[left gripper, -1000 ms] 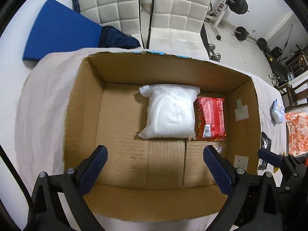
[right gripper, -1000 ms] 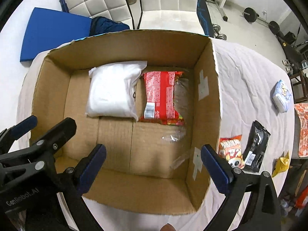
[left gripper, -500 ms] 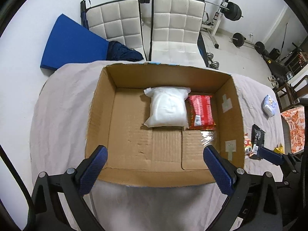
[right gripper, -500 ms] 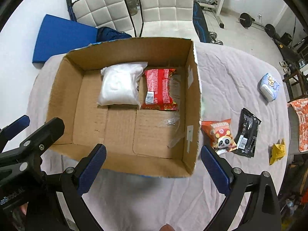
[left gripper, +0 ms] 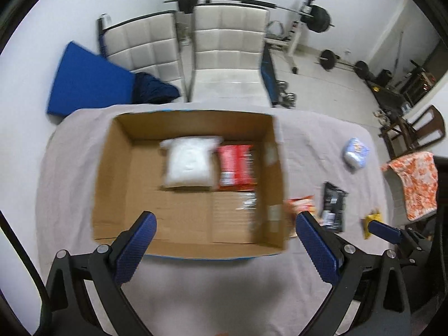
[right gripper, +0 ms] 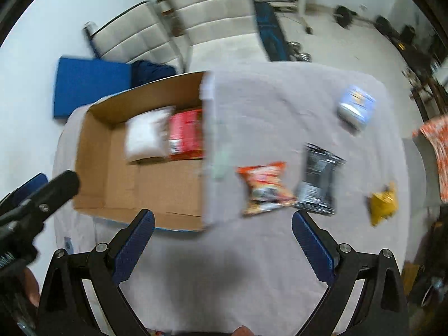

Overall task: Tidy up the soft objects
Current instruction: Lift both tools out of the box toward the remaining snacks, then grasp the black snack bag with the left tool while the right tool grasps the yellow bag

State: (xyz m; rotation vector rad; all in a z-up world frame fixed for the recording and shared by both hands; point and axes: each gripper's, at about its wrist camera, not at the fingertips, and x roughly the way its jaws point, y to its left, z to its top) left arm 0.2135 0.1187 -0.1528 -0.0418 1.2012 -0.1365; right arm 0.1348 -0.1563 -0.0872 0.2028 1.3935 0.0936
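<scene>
**Count of packets around the cardboard box**

One cardboard box [right gripper: 106, 168] sits on the table. Inside it lie two packets: one white pouch [right gripper: 145, 135] and one red packet [right gripper: 186, 133]. Outside, right of the box, lie four: one orange snack bag [right gripper: 264, 187], one black packet [right gripper: 319, 177], one yellow packet [right gripper: 383, 203], one pale blue packet [right gripper: 355, 106].

Motion blur smears the orange snack bag [right gripper: 264, 189] and black packet [right gripper: 319, 179]; their print is unreadable.

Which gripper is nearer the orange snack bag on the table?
Right. The right gripper hovers just short of the orange snack bag; the left gripper faces the cardboard box, bag off to its right.
</scene>
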